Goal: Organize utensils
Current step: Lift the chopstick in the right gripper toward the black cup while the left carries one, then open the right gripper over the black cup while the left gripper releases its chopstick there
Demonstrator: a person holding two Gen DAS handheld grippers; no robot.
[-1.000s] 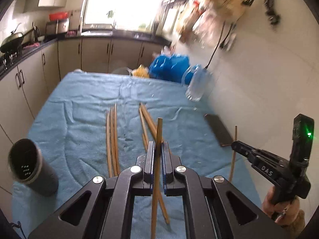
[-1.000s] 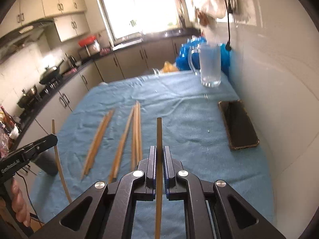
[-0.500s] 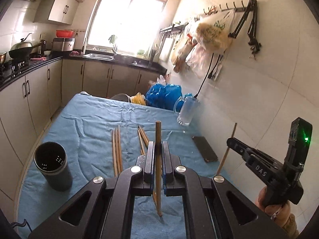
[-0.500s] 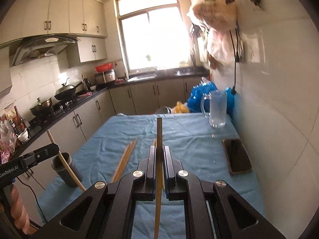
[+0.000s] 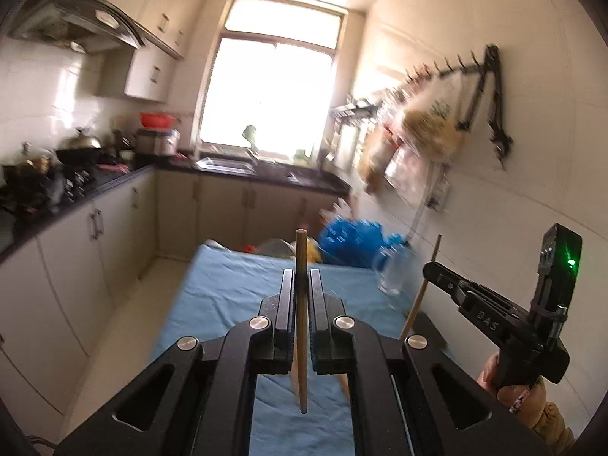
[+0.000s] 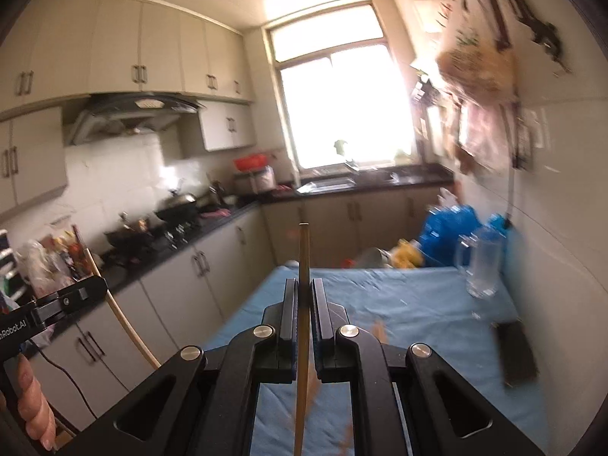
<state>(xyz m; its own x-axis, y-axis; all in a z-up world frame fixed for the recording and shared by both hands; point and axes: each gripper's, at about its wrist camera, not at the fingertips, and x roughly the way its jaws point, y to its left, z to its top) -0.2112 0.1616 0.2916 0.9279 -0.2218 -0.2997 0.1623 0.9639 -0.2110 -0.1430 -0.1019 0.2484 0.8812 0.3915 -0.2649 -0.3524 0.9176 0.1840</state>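
Both handheld grippers are raised above a blue-covered table, each clamped on a single wooden chopstick. Left to right in the left wrist view: the left gripper [image 5: 301, 296] fills the lower centre, jaws closed narrow on its upright chopstick [image 5: 301, 323], whose top pokes above the fingertips and whose lower end hangs over the blue cloth [image 5: 228, 288]. A glass mug [image 5: 391, 273] stands blurred right of centre. At the right edge the right gripper [image 5: 431, 268], held in the person's hand [image 5: 528, 406], pinches a tilted second chopstick [image 5: 421, 292].

In the right wrist view, the left gripper [image 6: 100, 287] enters at the lower left, its chopstick [image 6: 121, 319] slanting down over the cabinet fronts. The right gripper [image 6: 304, 304] sits at lower centre, closed on its chopstick [image 6: 303, 304]. Blurred loose chopsticks [image 6: 380, 332] lie on the cloth [image 6: 418, 304] just beyond. A dark phone [image 6: 516, 349] lies at the table's right edge.
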